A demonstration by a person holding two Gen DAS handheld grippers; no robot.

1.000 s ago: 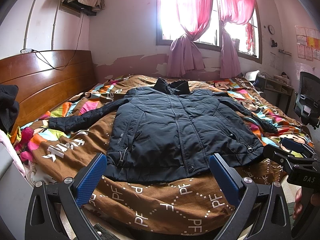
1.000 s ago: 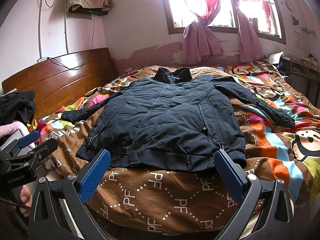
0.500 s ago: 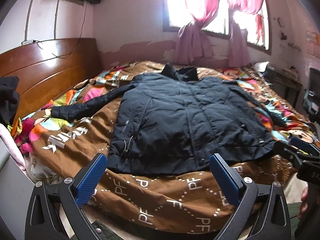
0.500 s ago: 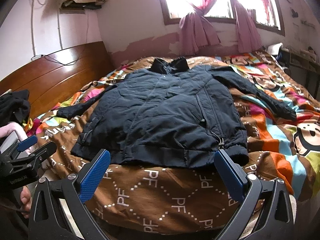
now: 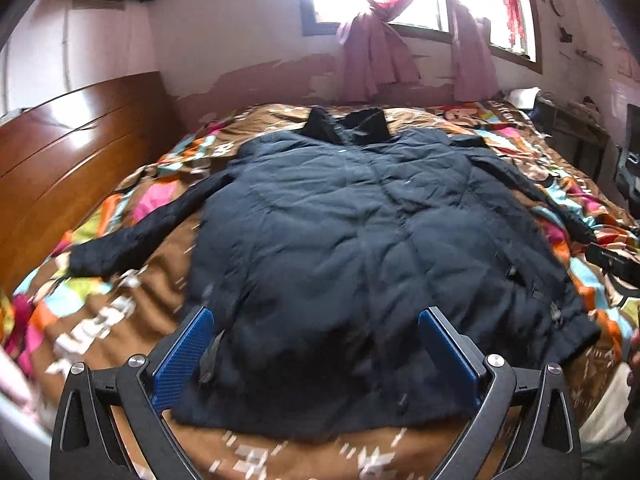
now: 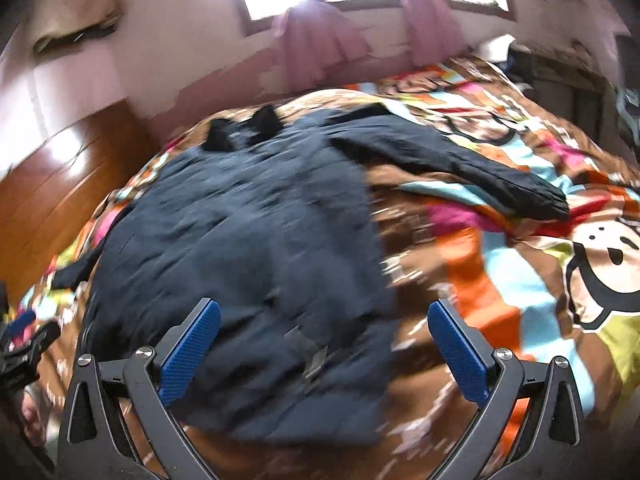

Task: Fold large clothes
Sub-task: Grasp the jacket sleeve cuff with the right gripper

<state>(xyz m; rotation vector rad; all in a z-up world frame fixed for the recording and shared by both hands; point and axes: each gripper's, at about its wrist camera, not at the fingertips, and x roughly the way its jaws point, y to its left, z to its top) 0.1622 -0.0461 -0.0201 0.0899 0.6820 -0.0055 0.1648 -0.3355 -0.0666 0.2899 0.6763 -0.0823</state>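
A dark navy padded jacket (image 5: 360, 240) lies flat, front up, on the bed, collar toward the window and both sleeves spread out. My left gripper (image 5: 314, 354) hangs open over the jacket's near hem, nothing between its blue pads. The right wrist view is blurred; the jacket (image 6: 248, 248) fills its left half and the right sleeve (image 6: 460, 164) stretches across the quilt. My right gripper (image 6: 322, 348) is open above the hem's right corner and holds nothing.
A colourful cartoon quilt (image 6: 520, 264) covers the bed. A wooden headboard (image 5: 60, 152) runs along the left. Pink curtains (image 5: 372, 56) hang at the window behind. The other gripper's tip (image 5: 612, 264) shows at the right edge, and a desk (image 5: 576, 128) stands at far right.
Both grippers have moved forward and tilted down over the jacket, from off the bed's edge to above the hem. The right one has swung to the right. Both stay open.
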